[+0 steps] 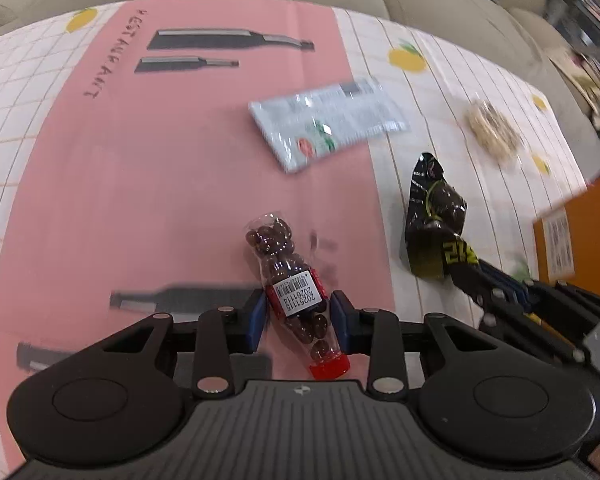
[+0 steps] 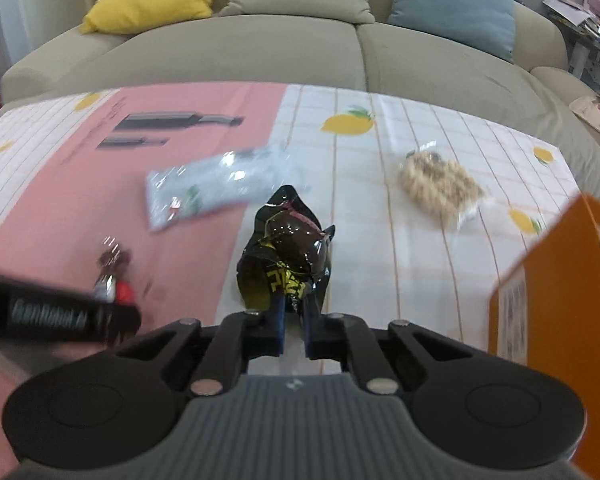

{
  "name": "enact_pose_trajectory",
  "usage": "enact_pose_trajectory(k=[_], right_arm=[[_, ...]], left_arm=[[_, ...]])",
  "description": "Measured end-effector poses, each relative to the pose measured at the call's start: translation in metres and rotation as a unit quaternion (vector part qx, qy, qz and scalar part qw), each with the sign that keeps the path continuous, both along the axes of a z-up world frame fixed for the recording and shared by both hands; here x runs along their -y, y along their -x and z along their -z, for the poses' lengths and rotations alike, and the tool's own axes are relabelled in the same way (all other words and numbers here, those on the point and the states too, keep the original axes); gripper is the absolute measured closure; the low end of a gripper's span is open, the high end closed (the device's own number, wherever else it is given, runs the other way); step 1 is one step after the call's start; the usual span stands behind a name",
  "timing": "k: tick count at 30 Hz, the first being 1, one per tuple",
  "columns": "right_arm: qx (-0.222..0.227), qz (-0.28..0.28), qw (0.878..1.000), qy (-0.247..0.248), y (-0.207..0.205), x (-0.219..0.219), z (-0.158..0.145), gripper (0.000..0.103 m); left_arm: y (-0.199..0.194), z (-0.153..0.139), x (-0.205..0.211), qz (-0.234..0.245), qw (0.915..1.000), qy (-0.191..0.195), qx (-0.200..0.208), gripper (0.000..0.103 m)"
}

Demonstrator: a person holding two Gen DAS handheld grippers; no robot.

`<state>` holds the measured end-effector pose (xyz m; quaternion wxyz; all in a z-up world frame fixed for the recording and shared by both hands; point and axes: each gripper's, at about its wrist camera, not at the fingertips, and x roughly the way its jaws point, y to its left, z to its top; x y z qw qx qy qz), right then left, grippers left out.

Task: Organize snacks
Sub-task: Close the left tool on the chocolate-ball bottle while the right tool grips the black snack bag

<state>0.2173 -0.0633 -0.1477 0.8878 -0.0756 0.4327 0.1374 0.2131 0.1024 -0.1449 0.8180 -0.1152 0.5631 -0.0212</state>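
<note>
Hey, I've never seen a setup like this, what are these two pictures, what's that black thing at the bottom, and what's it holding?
Each picture comes from a camera mounted on a hand-held gripper, looking along its jaws; a person holds one in each hand. The left gripper is closed on a clear bottle of chocolate balls with a red cap. The right gripper pinches a black snack bag. On the tablecloth also lie a pale wrapped packet and a bag of beige snacks. An orange box stands at the right.

Orange box (image 2: 560, 300) cut off at right edge; pale packet (image 2: 216, 184) blurred, print unreadable.
</note>
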Motion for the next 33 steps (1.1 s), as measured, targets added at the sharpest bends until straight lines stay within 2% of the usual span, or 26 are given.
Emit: enact_pose_trajectory(k=[4,7,12,15,21,25,28,30,33], right_arm=[[-0.001,-0.012,1.000,0.017,0.045,0.003,-0.002,0.098],[-0.007,-0.014,1.000,0.020,0.069,0.008,-0.004,0.098],[-0.005,-0.027,0.999,0.037,0.100,0.010,-0.005,0.097],[-0.009,-0.029,0.999,0.033,0.111,0.013,-0.006,0.096],[-0.011,-0.027,0.999,0.021,0.119,0.018,-0.010,0.082],[-0.010,-0.027,1.000,-0.004,0.125,0.024,-0.021,0.078],[-0.002,-0.021,0.999,-0.027,0.132,0.030,-0.029,0.064],[0.008,-0.008,0.999,-0.044,0.133,0.035,-0.032,0.061],[0.018,0.027,0.997,-0.068,0.128,0.042,-0.033,0.049]], left_arm=[[0.021,-0.001,-0.002,0.034,0.9992,0.006,-0.021,0.065],[0.033,-0.004,0.005,0.069,0.9971,-0.008,-0.031,0.065],[0.046,-0.005,0.016,0.088,0.9950,-0.035,-0.032,0.065],[0.054,-0.005,0.022,0.085,0.9952,-0.037,-0.030,0.065],[0.061,0.000,0.029,0.088,0.9944,-0.049,-0.034,0.066],[0.065,0.003,0.031,0.081,0.9949,-0.053,-0.029,0.066],[0.067,0.002,0.030,0.067,0.9963,-0.049,-0.022,0.066],[0.068,0.001,0.028,0.060,0.9971,-0.046,-0.015,0.066],[0.072,-0.004,0.023,0.032,0.9989,-0.031,0.017,0.066]])
